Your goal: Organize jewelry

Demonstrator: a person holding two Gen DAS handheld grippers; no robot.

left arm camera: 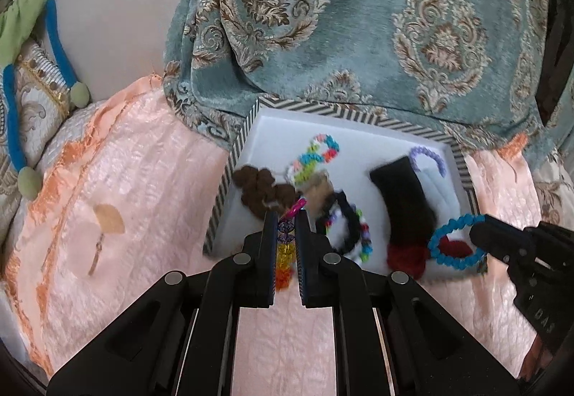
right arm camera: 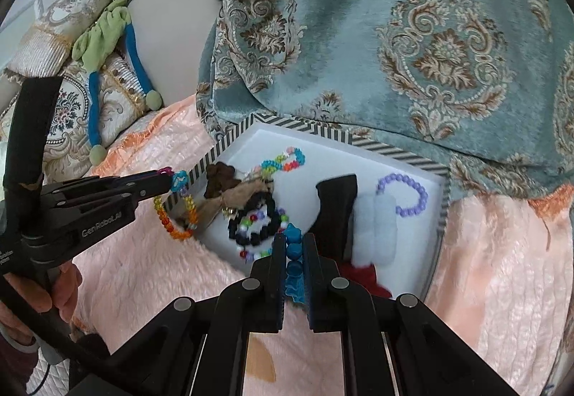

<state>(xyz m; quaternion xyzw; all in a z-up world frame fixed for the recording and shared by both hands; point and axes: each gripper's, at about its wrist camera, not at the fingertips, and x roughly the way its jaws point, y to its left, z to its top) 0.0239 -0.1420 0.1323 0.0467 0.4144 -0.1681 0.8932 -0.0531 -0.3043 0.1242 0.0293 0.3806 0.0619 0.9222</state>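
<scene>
My left gripper is shut on a rainbow bead bracelet, which hangs in a loop over the tray's near left corner. My right gripper is shut on a blue bead bracelet, held as a ring above the tray's near right side. The white tray with a striped rim holds a multicolour bracelet, a black-and-coloured bracelet, a purple bracelet, a brown scrunchie, a black pouch and a red fabric piece.
The tray rests on a peach bedspread. A teal patterned blanket is heaped right behind it. Patterned pillows and a green-and-blue cloth toy lie at the left. A hand grips the left tool's handle.
</scene>
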